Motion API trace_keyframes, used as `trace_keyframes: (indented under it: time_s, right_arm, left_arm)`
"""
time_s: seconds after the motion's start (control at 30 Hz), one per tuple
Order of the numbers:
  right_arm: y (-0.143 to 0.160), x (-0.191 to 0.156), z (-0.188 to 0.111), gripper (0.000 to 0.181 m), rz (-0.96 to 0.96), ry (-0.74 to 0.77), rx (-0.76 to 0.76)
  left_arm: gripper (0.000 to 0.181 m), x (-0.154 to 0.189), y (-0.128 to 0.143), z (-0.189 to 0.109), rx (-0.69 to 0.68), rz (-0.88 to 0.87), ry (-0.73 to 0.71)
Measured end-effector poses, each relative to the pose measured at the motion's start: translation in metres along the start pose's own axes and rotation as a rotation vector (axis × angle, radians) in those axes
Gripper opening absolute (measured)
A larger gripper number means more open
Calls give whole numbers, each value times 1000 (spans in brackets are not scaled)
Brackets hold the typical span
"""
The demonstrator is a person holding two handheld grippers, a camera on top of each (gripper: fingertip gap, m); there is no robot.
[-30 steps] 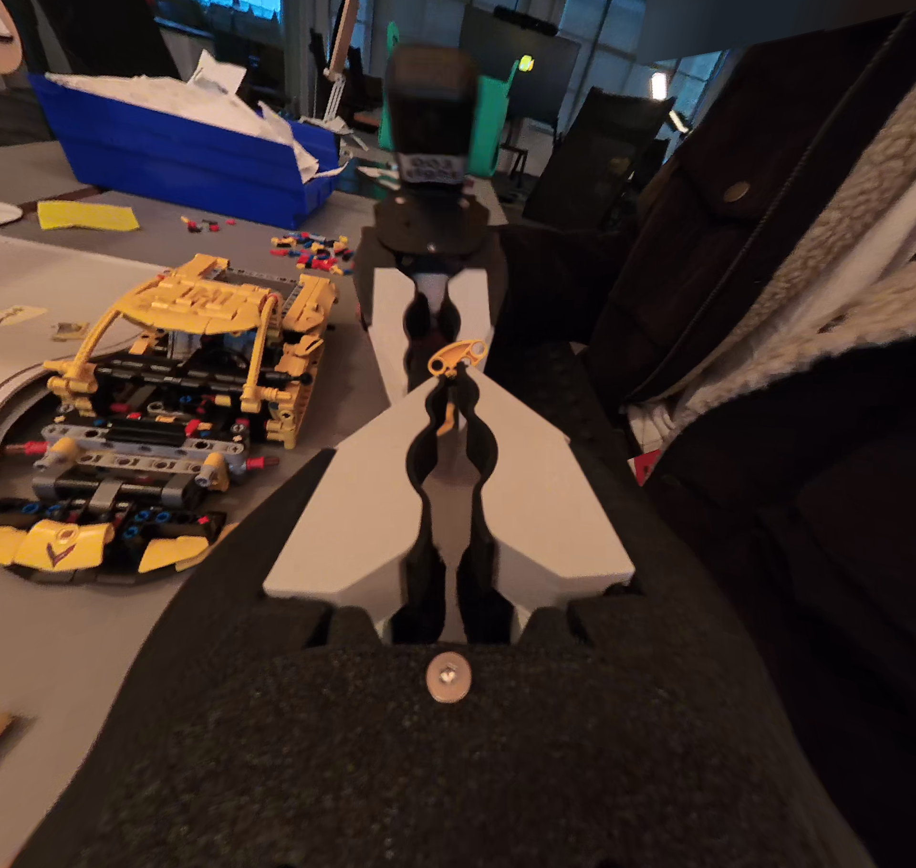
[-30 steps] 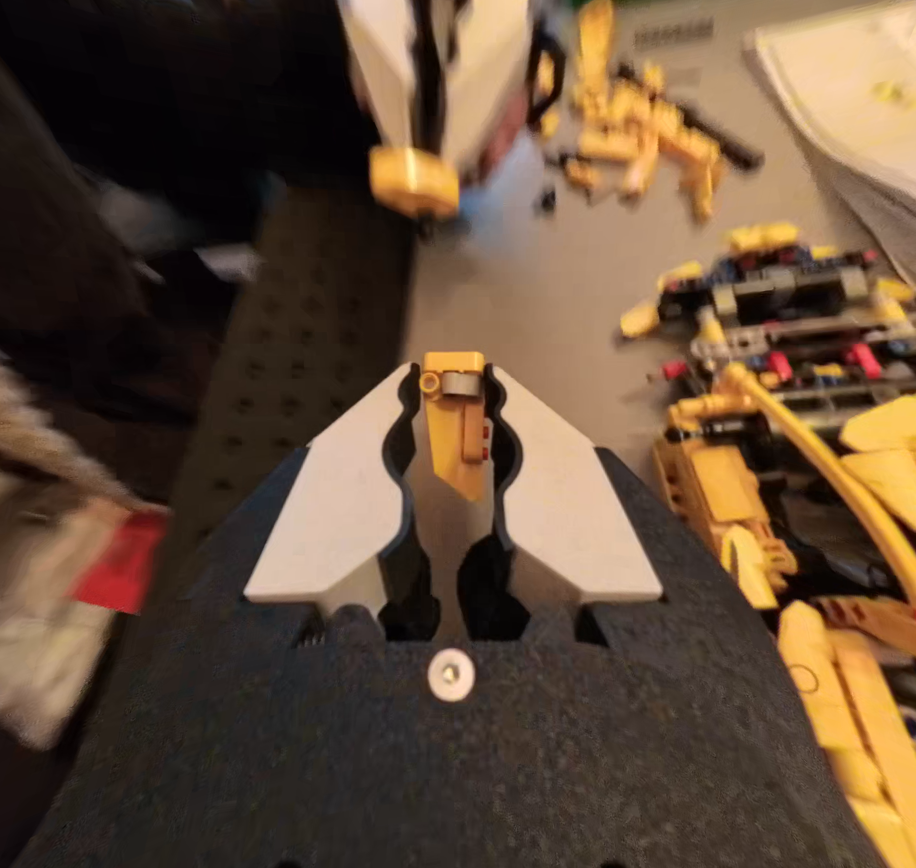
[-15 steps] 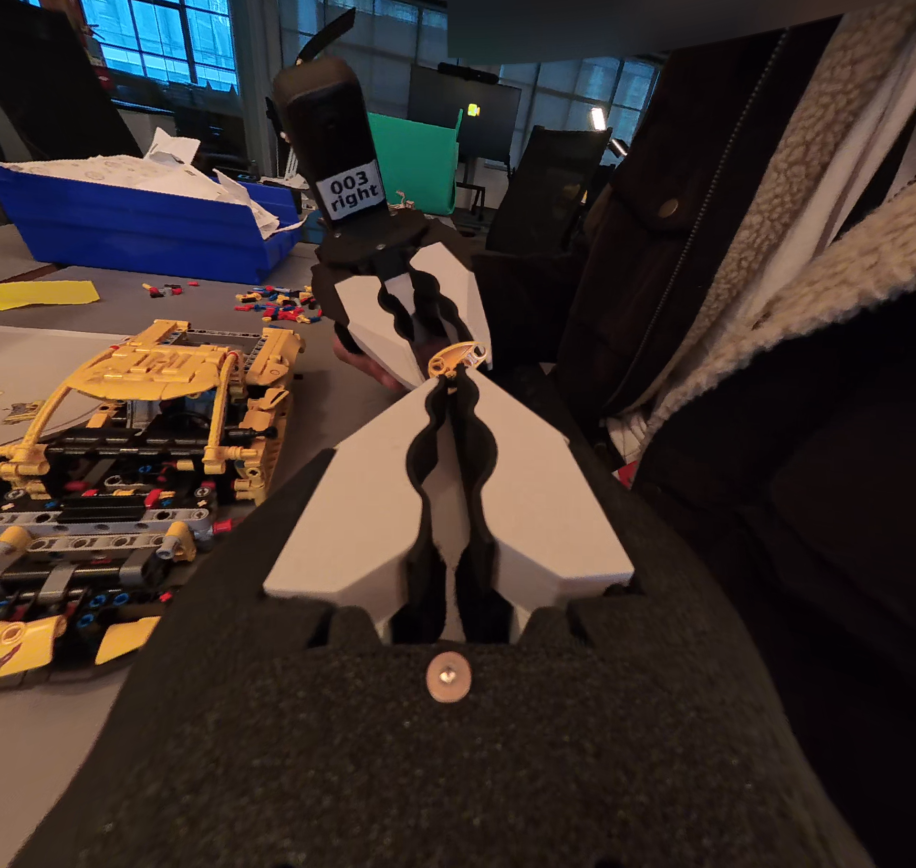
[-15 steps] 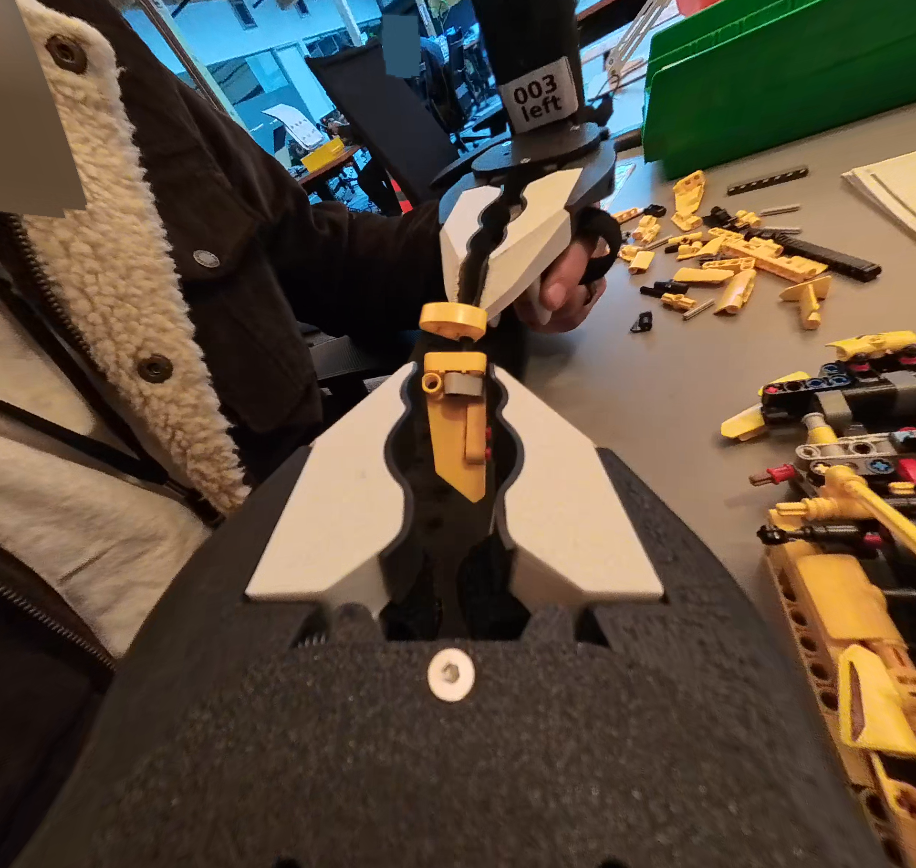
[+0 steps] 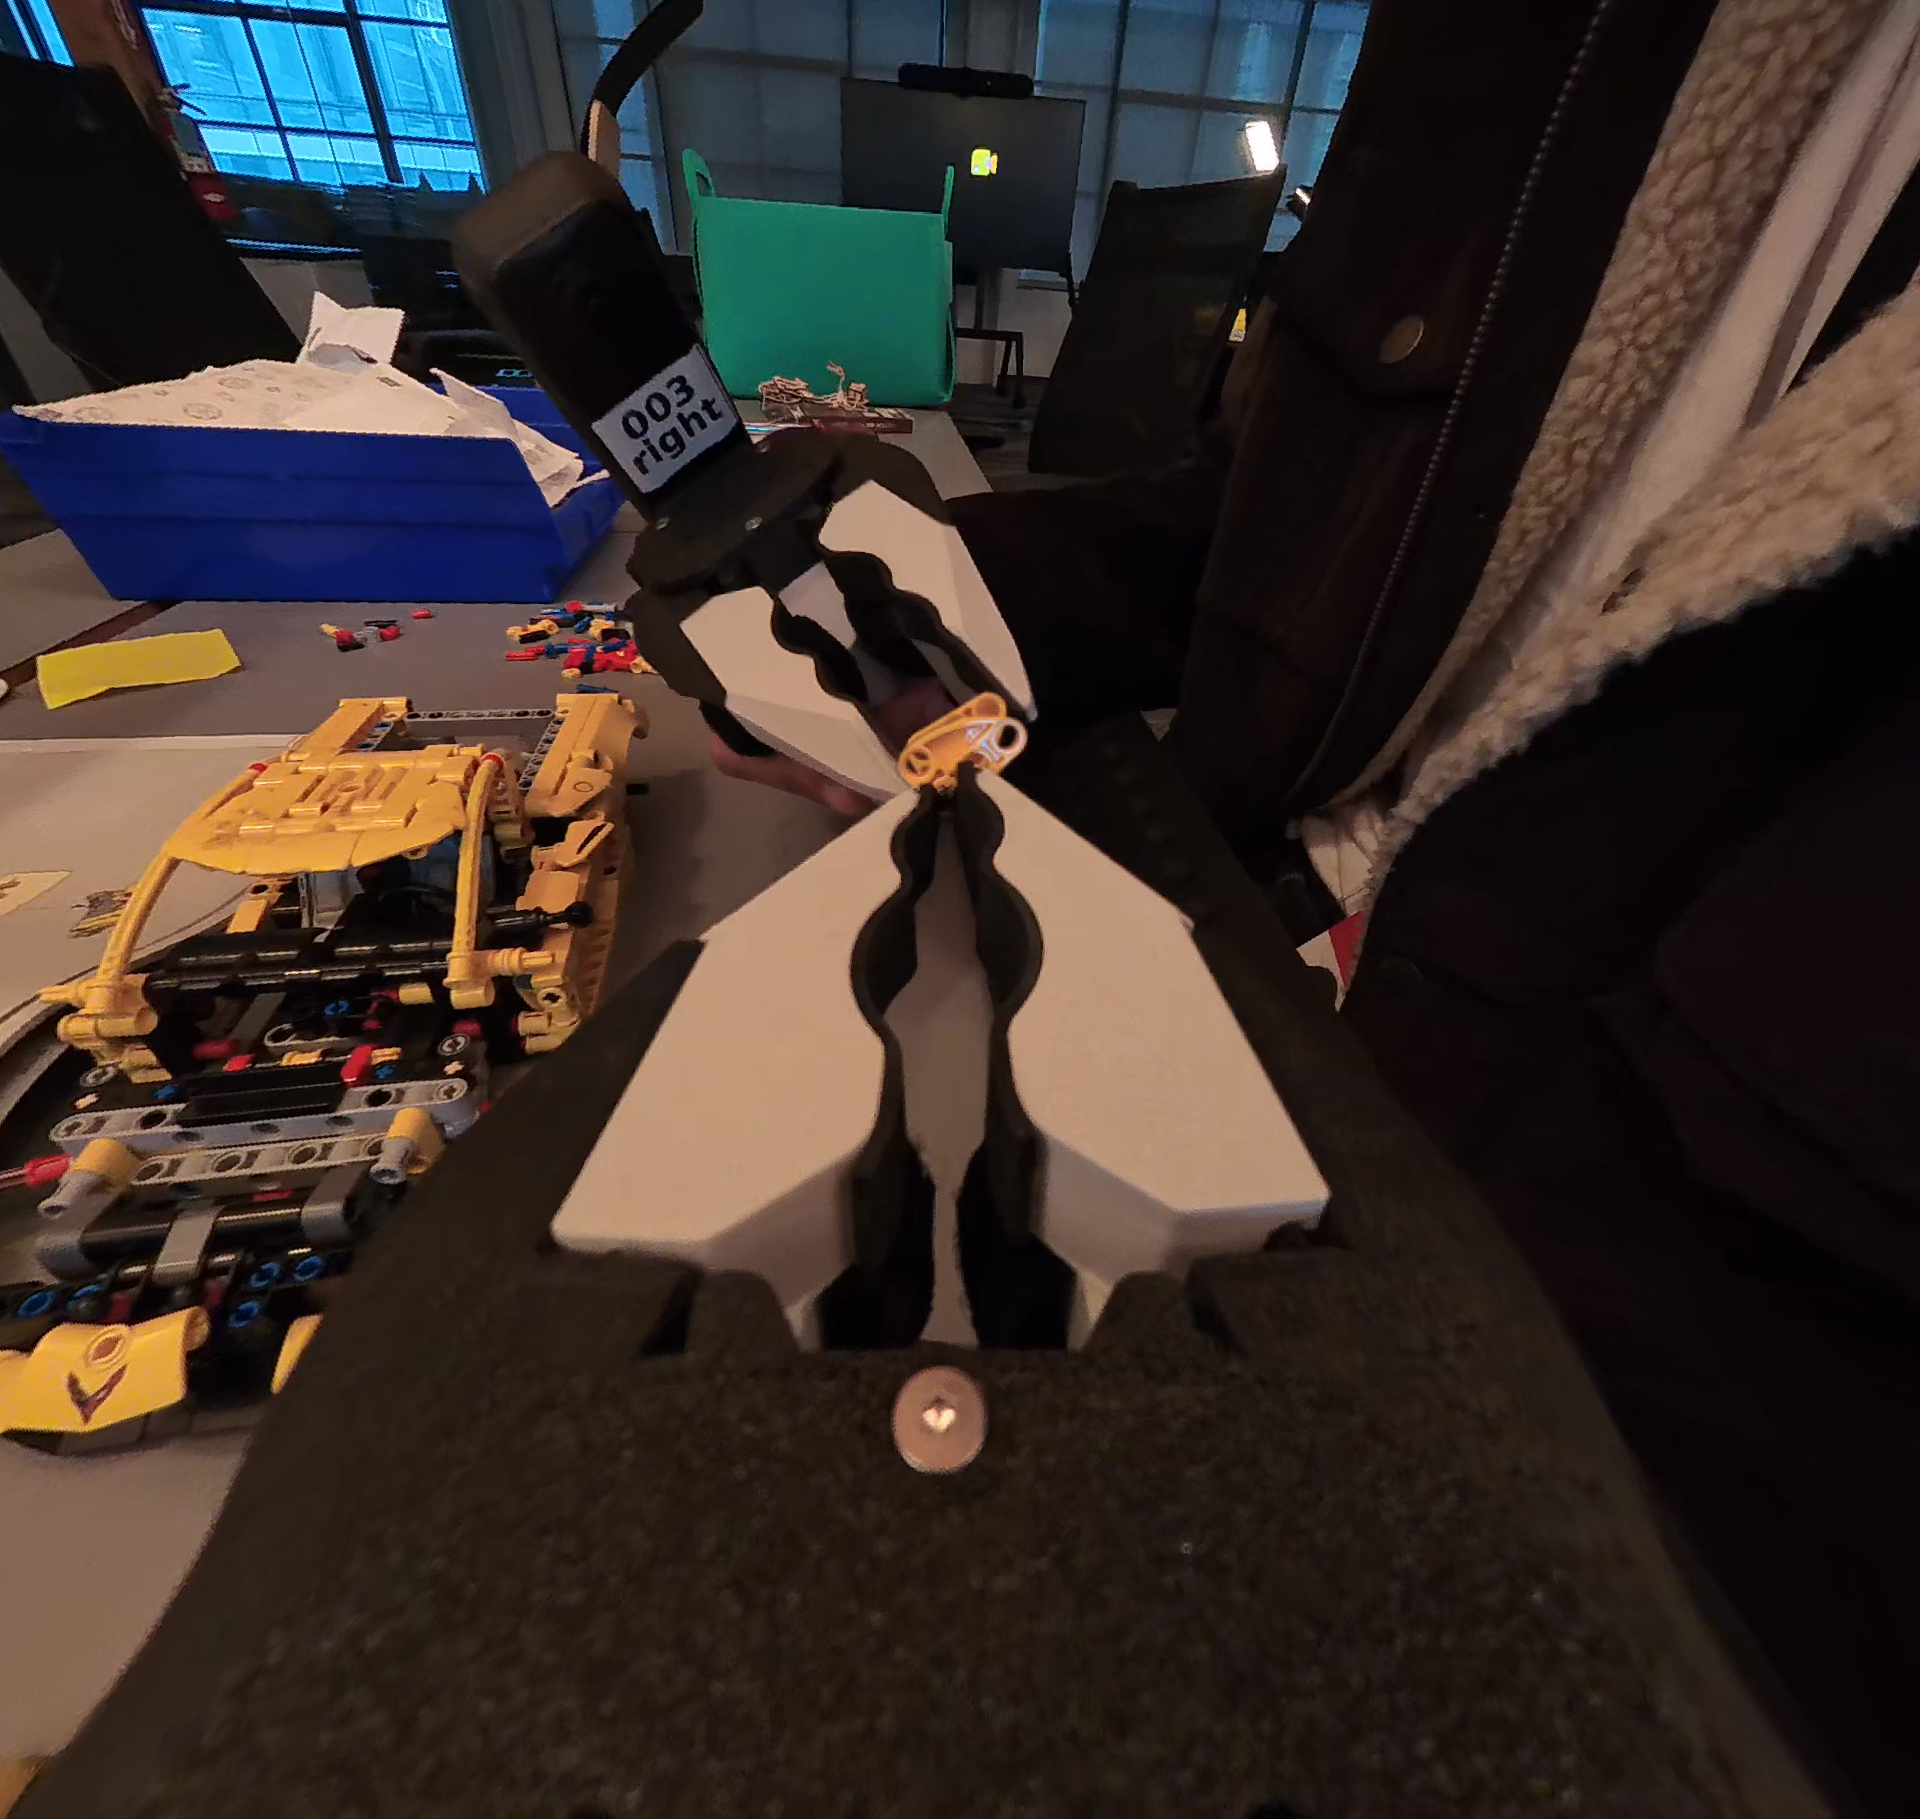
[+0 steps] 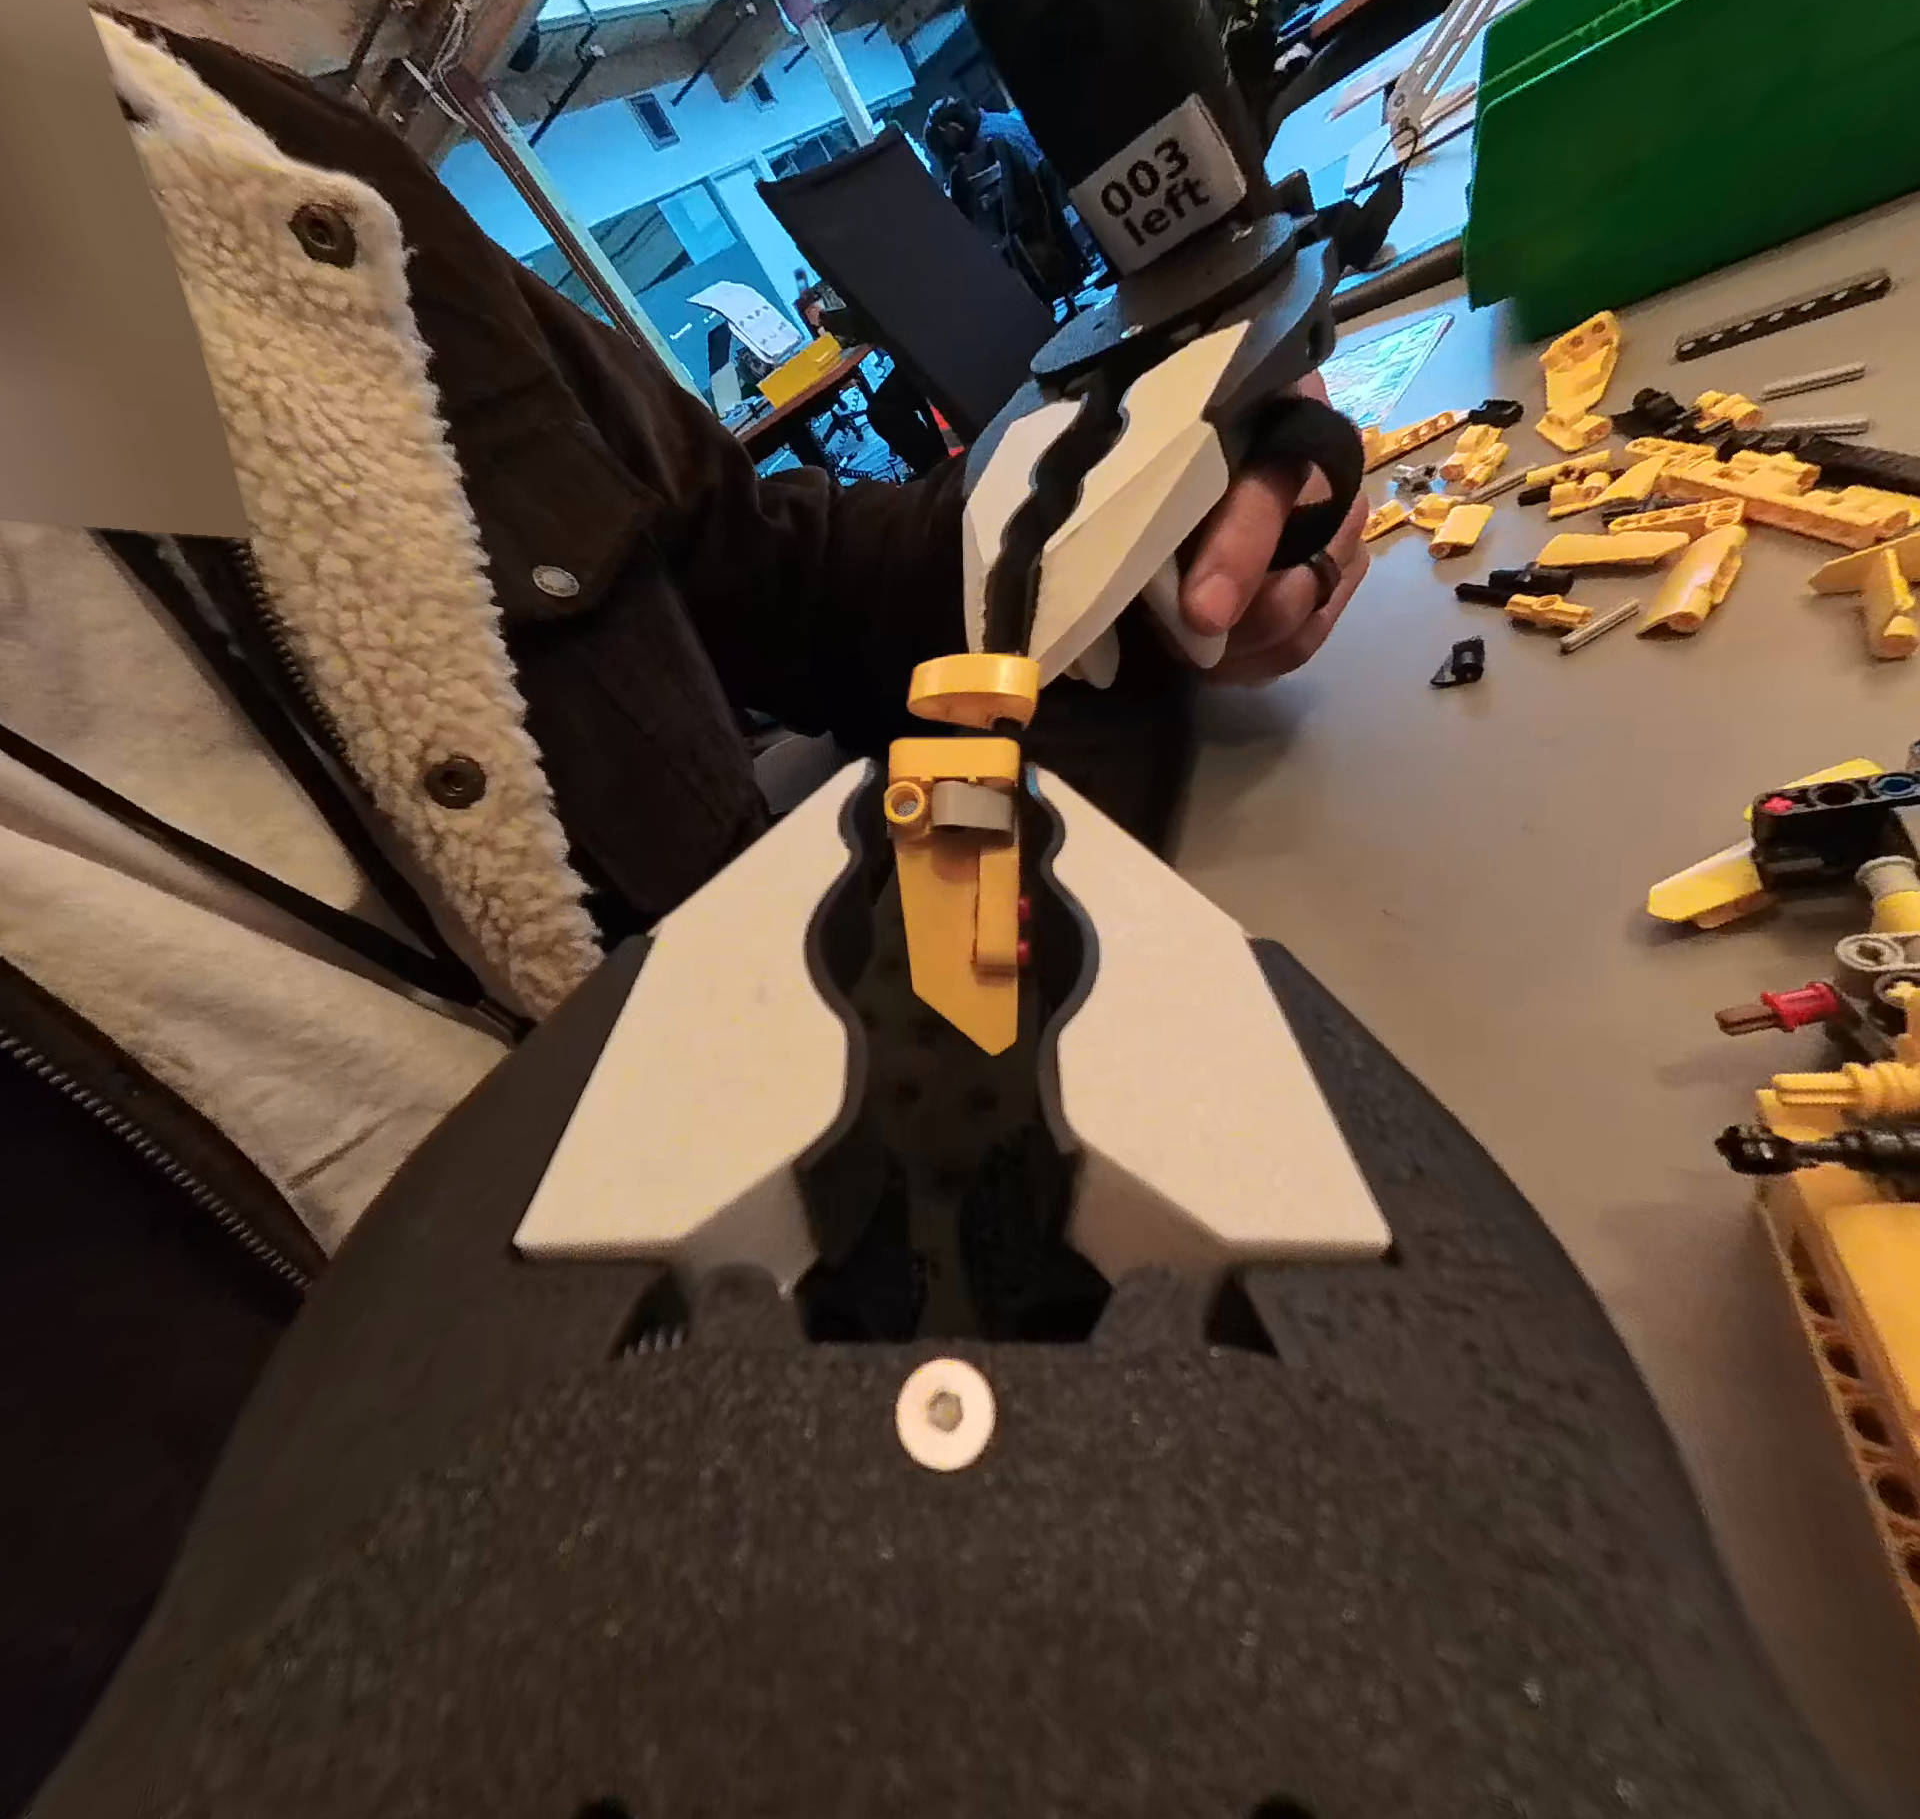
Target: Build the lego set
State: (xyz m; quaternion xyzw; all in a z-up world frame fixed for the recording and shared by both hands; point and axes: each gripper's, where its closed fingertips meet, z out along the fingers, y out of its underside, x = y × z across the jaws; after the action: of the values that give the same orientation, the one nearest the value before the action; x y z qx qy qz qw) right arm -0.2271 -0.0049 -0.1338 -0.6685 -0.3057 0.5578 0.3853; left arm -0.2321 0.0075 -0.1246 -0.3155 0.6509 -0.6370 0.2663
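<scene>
Much of the yellow car (image 5: 312,948) stands built on the tabletop (image 6: 1455,834), loose parts (image 6: 1662,512) remaining. Right tongs (image 6: 951,782) clamp a yellow subassembly (image 6: 961,896); left tongs (image 5: 951,793) pinch a small yellow piece (image 5: 961,735), unjoined.

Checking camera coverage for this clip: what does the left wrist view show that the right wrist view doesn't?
Only the left wrist view: the blue bin stuffed with paper, the small red and blue pieces, and the yellow car's roof.
Only the right wrist view: the green bin, the loose yellow parts, and the yellow wedge assembly in the right claw.
Both: the left claw pinching a small yellow curved piece, the grey table and the fleece-lined jacket.
</scene>
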Motion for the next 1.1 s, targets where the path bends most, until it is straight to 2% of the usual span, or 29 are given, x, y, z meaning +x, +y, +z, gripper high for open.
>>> trace_keyframes:
  time_s: [0.47,0.63,0.77,0.87,1.1]
  right_arm:
    - [7,-3,1,23,112,-76,4]
    - [20,0,8,23,119,-76,-57]
    - [10,5,4,23,125,-59,12]
    - [-9,6,-6,23,158,-84,124]
    - [-31,6,-18,22,200,-124,268]
  left_arm:
    - [3,7,6,5,-22,104,8]
    - [3,8,15,8,-54,81,30]
    - [3,2,12,5,-20,73,-4]
    - [3,-3,0,2,38,92,-48]
    - [3,-15,-20,4,148,125,-129]
